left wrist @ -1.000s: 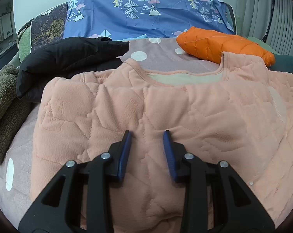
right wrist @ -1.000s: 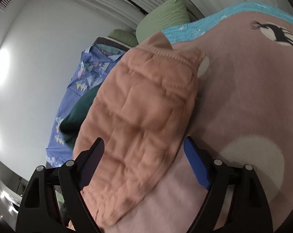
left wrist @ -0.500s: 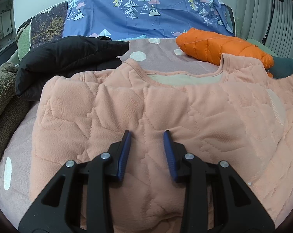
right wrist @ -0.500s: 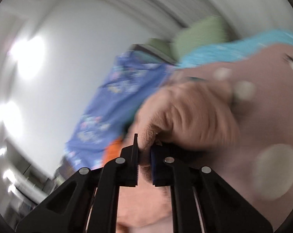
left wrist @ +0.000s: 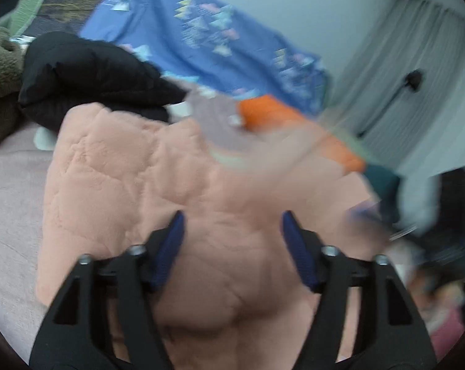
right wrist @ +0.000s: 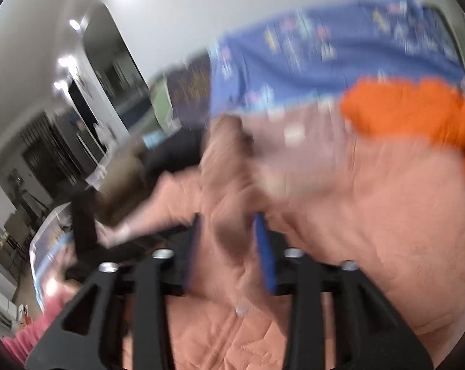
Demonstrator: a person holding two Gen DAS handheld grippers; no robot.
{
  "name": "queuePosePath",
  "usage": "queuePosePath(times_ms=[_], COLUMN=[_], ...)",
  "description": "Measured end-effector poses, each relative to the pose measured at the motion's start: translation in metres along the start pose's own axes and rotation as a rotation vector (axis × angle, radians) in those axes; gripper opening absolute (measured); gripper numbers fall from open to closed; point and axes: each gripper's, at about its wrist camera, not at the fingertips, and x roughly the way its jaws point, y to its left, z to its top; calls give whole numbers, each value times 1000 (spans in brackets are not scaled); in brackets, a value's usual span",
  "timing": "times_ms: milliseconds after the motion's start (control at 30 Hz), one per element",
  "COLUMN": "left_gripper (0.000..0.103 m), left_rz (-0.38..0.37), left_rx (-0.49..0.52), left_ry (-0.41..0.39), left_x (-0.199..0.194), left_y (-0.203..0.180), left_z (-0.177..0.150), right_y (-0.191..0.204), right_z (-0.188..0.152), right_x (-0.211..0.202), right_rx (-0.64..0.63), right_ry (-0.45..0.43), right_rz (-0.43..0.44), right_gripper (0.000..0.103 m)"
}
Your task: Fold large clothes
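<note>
Peach quilted top (left wrist: 183, 191) lies spread over the pink bedspread (left wrist: 10, 191), and it fills most of what your left wrist camera sees. Your left gripper (left wrist: 232, 240) hangs over the middle of the garment with its jaws well apart; they have just been opening, and the blue pads (left wrist: 170, 246) press on nothing, though fabric lies beneath the gap. Beyond it sit a black jacket (left wrist: 90, 83) at the far left edge of the top and an orange jacket (left wrist: 297, 126) at the far right, with a blue patterned sheet (left wrist: 201, 40) behind them. The right side of this view is smeared, so you cannot read what crosses there.

From your right wrist camera, a bunched sleeve or fold of the top (right wrist: 226, 197) stands between the jaws of your right gripper (right wrist: 229, 246). Those jaws have just been opening and stand partly apart; through the blur you cannot tell whether the pads still touch the cloth. The orange jacket (right wrist: 417, 108) lies close at the upper right.

Risks from here: if the fold drops while your hand is mid-sweep, it may land crooked or bunched on the body. A snagged pad could drag it back out as you withdraw. Stray too far and you could catch the orange jacket.
</note>
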Motion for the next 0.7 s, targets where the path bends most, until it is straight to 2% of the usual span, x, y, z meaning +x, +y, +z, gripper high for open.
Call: queuePosePath(times_ms=[67, 133, 233, 400, 433, 467, 500, 533, 600, 700], left_gripper=[87, 90, 90, 90, 79, 40, 23, 10, 10, 10], left_rz=[-96, -146, -144, -184, -172, -159, -141, -132, -137, -155], left_rx=[17, -2, -73, -115, -127, -122, -103, -93, -25, 124], left_ry=[-5, 10, 61, 75, 86, 95, 119, 123, 62, -104], left_x=[-9, -6, 7, 13, 19, 24, 30, 31, 15, -30], left_y=[-4, -6, -1, -5, -7, -9, -13, -17, -37, -67], left_z=[0, 0, -2, 0, 1, 2, 3, 8, 20, 46], right_y=[-4, -4, 4, 17, 19, 20, 21, 20, 15, -10], right_z=[-13, -20, -25, -47, -48, -48, -47, -44, -35, -20], right_x=[7, 3, -7, 0, 2, 1, -4, -14, -39, -74], right_rx=[11, -12, -86, -170, -181, -191, -194, -187, -165, -80], right_ry=[40, 42, 41, 43, 41, 36, 25, -7, -92, -221], right_rz=[6, -1, -40, -71, -73, -69, -52, -8, 48, 66], right_gripper=[47, 49, 54, 62, 64, 65, 65, 64, 64, 64])
